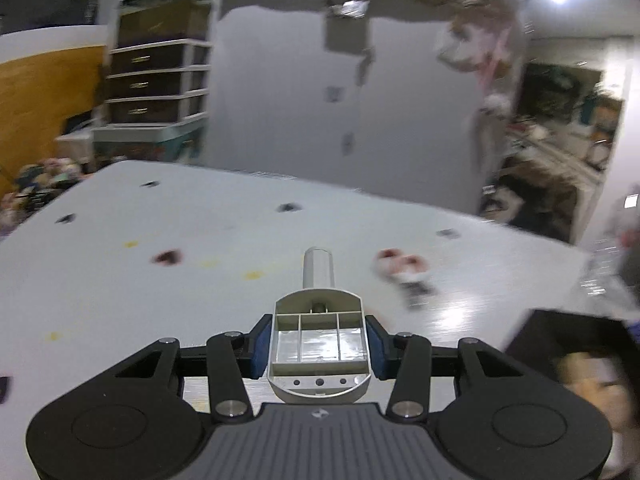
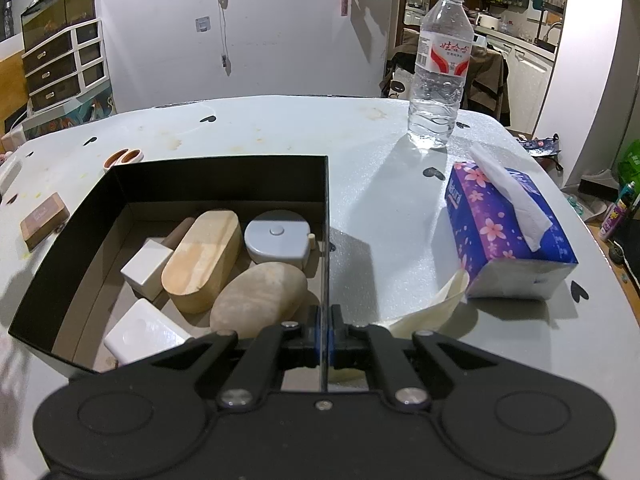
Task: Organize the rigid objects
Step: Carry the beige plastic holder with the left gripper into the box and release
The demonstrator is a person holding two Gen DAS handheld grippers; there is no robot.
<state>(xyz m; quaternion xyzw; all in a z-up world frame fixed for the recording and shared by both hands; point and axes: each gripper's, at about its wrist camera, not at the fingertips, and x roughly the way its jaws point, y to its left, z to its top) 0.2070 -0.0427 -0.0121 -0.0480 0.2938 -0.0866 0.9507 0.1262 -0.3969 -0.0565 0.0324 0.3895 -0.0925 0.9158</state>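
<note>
My left gripper (image 1: 318, 344) is shut on a white plastic piece (image 1: 319, 364). Its ribbed open underside faces the camera and a round stem (image 1: 319, 270) points away. The blue pads (image 1: 259, 350) press on both of its sides, and it hangs above the grey table (image 1: 160, 280). The picture is blurred. My right gripper (image 2: 325, 336) is shut on the thin right wall of a black open box (image 2: 224, 178). Inside lie an oval wooden case (image 2: 202, 258), a grey round tape measure (image 2: 276, 240), a smooth stone (image 2: 260, 298) and white blocks (image 2: 146, 266).
Pink-handled scissors (image 2: 124, 157) (image 1: 404, 270) and a small wooden block (image 2: 44, 220) lie on the table left of the box. To its right are a water bottle (image 2: 438, 68), a purple tissue pack (image 2: 508, 236) and a loose tissue (image 2: 432, 308). The box's corner (image 1: 560, 340) shows in the left wrist view.
</note>
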